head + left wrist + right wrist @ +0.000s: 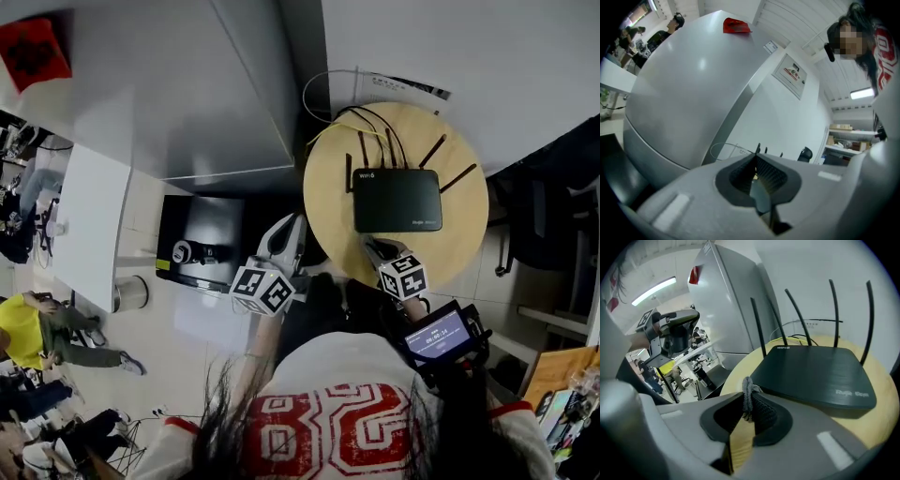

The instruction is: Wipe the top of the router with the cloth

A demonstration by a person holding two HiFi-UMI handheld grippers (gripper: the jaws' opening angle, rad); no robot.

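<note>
A tall grey cabinet point(187, 84) fills the far left, with a red paper point(33, 52) stuck to it whose marks cannot be read. A white wall point(450, 47) stands behind. On it, in the left gripper view, hangs a framed sign point(790, 75) with print too small to read.

A round, pale wooden tabletop point(469, 234) carries the black router point(397, 199). The router lies flat near the tabletop's middle. Its long axis runs left to right, parallel to the near edge. Several thin antennas point(797, 310) rise along its far long side, and its front side faces the person. White print at the router's far left corner reads "WiFi6" point(785, 348). A brand mark point(853, 393) at its near right corner is blurred and seems to read "Ruijie". Black and white cables point(361, 117) trail off the tabletop's far edge.

The right gripper point(373, 246) hangs over the tabletop's near edge, just short of the router's near long side. Its tongs are clamped on a small bunch of grey cloth point(748, 397). A lit screen point(439, 336) on this gripper shows digits too small to read.

The left gripper point(755, 164) is off the tabletop's left edge, its tongs pressed together with nothing between them.
</note>
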